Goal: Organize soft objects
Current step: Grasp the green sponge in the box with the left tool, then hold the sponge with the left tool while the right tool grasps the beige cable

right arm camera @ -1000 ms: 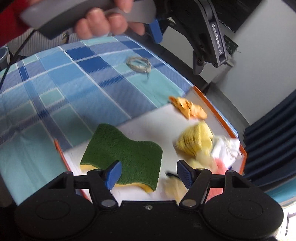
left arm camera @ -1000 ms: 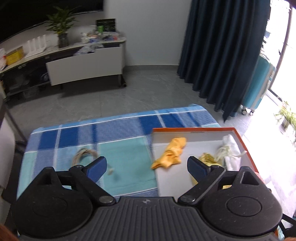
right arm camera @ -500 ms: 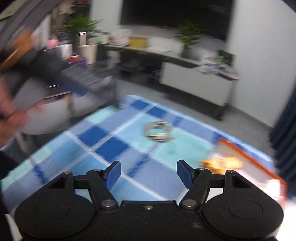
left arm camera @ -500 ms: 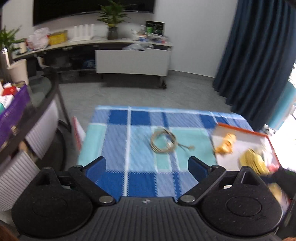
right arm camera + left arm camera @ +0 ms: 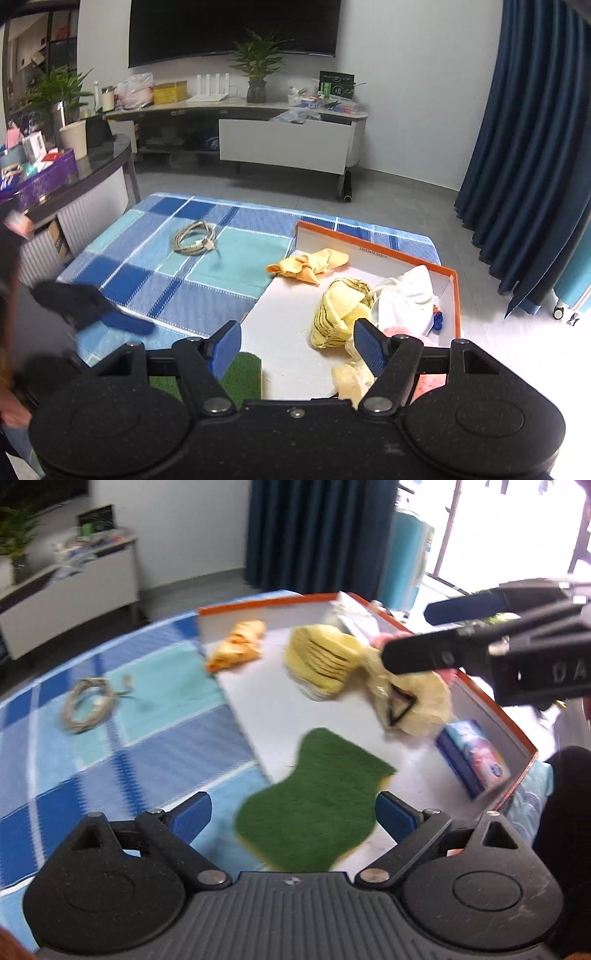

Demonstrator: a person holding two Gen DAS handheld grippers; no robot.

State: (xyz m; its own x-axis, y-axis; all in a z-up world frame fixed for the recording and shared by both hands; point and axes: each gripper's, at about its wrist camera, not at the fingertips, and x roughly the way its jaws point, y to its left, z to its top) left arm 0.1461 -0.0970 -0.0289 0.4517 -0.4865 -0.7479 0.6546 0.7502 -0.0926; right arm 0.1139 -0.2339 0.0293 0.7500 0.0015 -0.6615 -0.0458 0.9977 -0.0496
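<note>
White letters "DA" on the black body of the right gripper (image 5: 443, 635), otherwise nothing legible.

1 sponge (image 5: 314, 805), 1 cable (image 5: 194, 237).

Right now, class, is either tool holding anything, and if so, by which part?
Nothing is held. The left tool and right tool both stand open and empty above the tray; the sponge lies untouched.

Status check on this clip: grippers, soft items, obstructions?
Left gripper and right gripper open, empty. Coiled cord outside tray, on cloth. Nothing blocking it.
</note>
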